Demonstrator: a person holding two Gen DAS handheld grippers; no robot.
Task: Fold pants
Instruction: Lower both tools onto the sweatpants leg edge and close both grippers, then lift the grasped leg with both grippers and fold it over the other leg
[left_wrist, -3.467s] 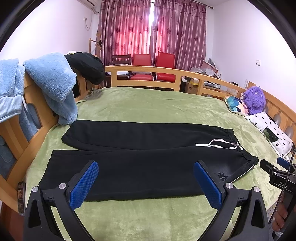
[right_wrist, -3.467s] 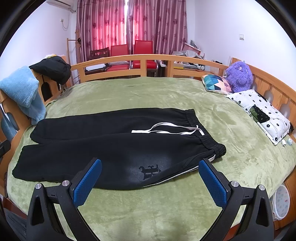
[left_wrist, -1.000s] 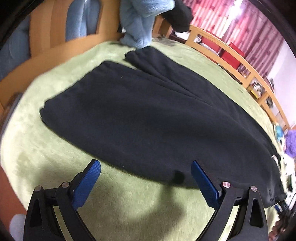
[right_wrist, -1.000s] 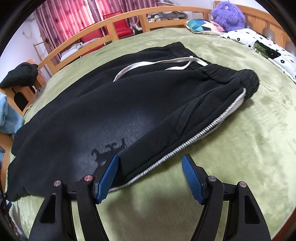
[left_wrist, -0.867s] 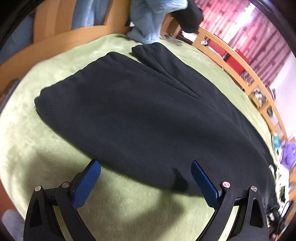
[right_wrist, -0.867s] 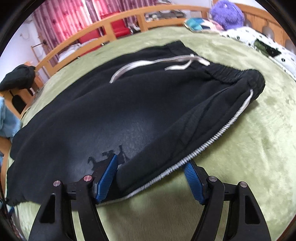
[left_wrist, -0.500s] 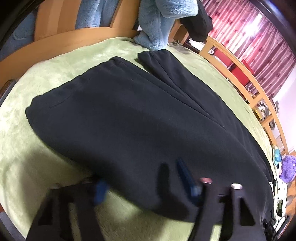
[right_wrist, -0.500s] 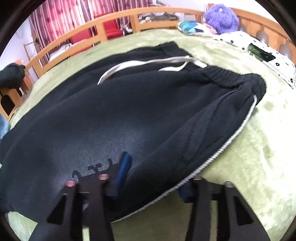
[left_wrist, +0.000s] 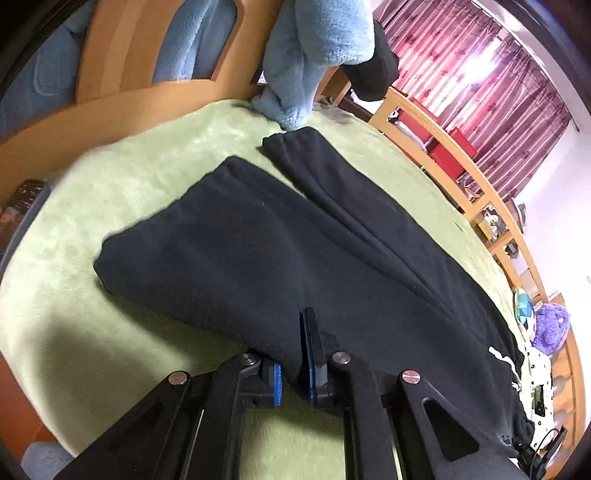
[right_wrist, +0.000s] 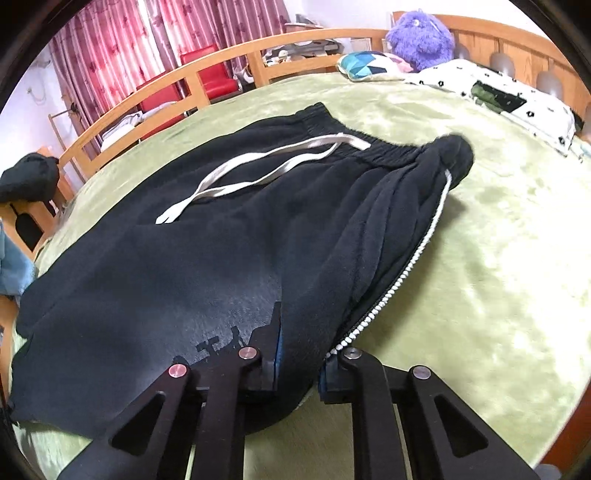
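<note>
Black pants (left_wrist: 280, 258) lie spread across the green blanket (left_wrist: 122, 177), reaching away ahead of both claws. Left gripper (left_wrist: 293, 363) is clenched on the near edge of one trouser leg, whose cuff end sits ahead and to its left. Right gripper (right_wrist: 297, 363) is clamped on the near edge by the hip, the white side piping (right_wrist: 399, 280) running off ahead to its right. White drawstring (right_wrist: 258, 173) rests further ahead, short of the waistband. A blue fleece (left_wrist: 314, 55) hangs on the wooden rail beyond the far leg's cuff.
</note>
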